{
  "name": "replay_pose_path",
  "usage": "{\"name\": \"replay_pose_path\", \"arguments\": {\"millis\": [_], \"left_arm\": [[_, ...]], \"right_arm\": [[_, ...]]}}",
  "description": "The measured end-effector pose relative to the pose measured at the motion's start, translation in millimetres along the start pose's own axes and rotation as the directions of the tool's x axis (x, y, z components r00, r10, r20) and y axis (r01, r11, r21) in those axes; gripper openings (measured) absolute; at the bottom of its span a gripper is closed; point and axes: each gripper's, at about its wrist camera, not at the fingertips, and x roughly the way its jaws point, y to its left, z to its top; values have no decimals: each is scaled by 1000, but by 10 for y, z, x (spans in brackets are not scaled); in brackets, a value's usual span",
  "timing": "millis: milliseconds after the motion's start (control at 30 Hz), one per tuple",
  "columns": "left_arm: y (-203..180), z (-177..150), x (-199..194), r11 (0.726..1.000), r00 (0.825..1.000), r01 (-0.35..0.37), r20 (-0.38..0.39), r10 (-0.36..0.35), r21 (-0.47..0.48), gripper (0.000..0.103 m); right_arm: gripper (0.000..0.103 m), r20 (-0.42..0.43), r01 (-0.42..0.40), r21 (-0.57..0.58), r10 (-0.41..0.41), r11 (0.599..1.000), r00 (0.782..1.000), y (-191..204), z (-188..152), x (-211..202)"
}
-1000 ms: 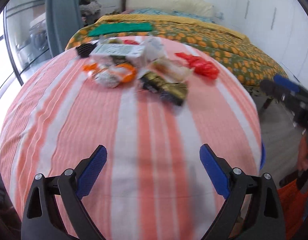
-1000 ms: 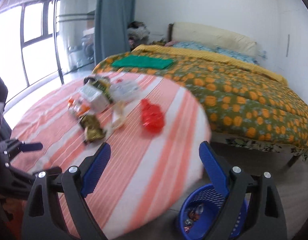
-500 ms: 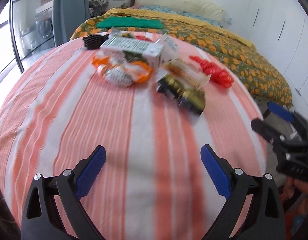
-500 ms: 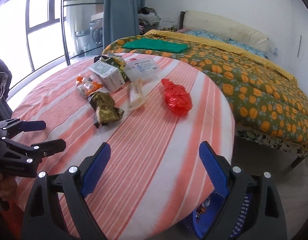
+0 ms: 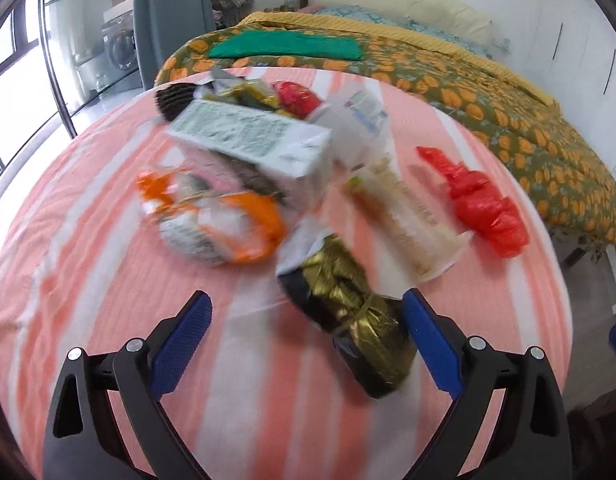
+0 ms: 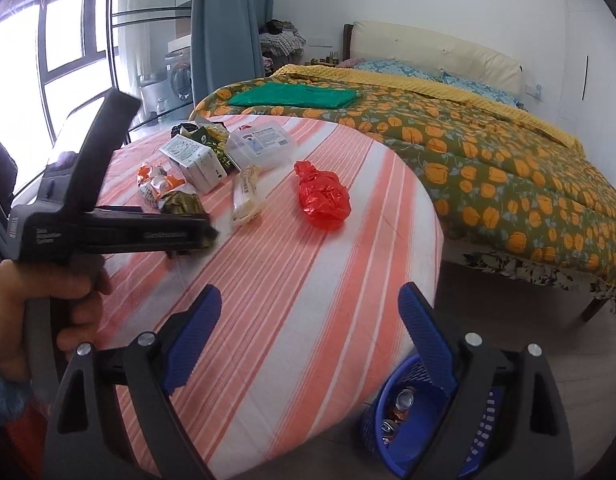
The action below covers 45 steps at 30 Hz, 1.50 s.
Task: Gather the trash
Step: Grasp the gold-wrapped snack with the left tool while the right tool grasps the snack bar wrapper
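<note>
Trash lies on a round table with an orange-and-white striped cloth (image 5: 107,280). In the left wrist view my left gripper (image 5: 305,346) is open, close over a crumpled gold and black wrapper (image 5: 348,312) that lies near its right finger. Behind it are an orange and white wrapper (image 5: 215,220), a white carton (image 5: 251,140), a clear wrapper (image 5: 408,220) and a red plastic bag (image 5: 484,204). My right gripper (image 6: 308,340) is open and empty above the table's near edge. The red bag (image 6: 324,196) lies ahead of it. The left gripper's body (image 6: 107,224) shows there at the left.
A blue basket (image 6: 412,420) holding cans stands on the floor below the table's right edge. A bed with an orange-flowered cover (image 6: 488,160) lies behind the table, a folded green cloth (image 6: 295,96) on it. Windows and a curtain (image 6: 227,28) are at the left.
My left gripper has moved forward over the table to the gold wrapper. My right gripper has come a little closer to the table; the left gripper now looms large in its view.
</note>
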Motion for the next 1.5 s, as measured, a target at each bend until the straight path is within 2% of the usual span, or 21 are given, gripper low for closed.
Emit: {"name": "replay_pose_path", "arguments": {"millis": [100,200,333,400,600,667,767,867,1100,1167,1233,1333,1433,1500], "left_arm": [[249,-80,-80,1000,1000,2,-9,-2,-5,94],[388,-115,-133,999,999,36,-10,-36,-2,94],[279,-74,-139,990,992,124,-3,-124,71,94],[166,-50,-103,983,992,129,-7,-129,134,94],[-32,3,2,962,992,126,-37,-121,240,68],[-41,4,22,958,991,132,-46,-125,253,45],[18,-15,-17,957,988,153,-44,-147,246,38],[175,-103,-180,958,982,187,-30,-185,219,38],[687,-380,-461,969,985,170,-15,-170,181,40],[761,-408,-445,970,987,160,-18,-160,181,47],[799,-418,-409,972,988,152,-19,-151,180,60],[830,-422,-335,972,988,156,-28,-154,178,64],[815,-419,-316,969,990,142,-23,-140,200,65],[823,-418,-327,969,989,145,-26,-142,202,65]], "right_arm": [[87,-8,-9,16,9,1000,1000,-48,-17,-20],[87,-21,-31,34,32,999,999,-65,-27,-22],[87,-28,-27,17,27,999,999,-13,-47,-9],[88,-30,-21,17,22,1000,999,-2,-48,3],[88,-30,-16,30,17,999,999,-48,-39,6],[87,-37,-15,31,16,999,999,-60,-46,20],[87,-40,-11,30,13,999,999,-61,-52,23],[88,-39,-11,33,12,999,999,-77,-50,18],[87,-70,1,33,1,999,998,-119,-64,123],[87,-66,8,33,-6,999,998,-126,-12,164],[87,-63,-35,42,37,999,997,-108,112,214],[87,-72,-113,-22,111,993,991,68,322,312],[76,-116,-144,-127,129,981,985,325,535,502],[72,-167,-160,-178,131,971,977,494,690,709]]}}
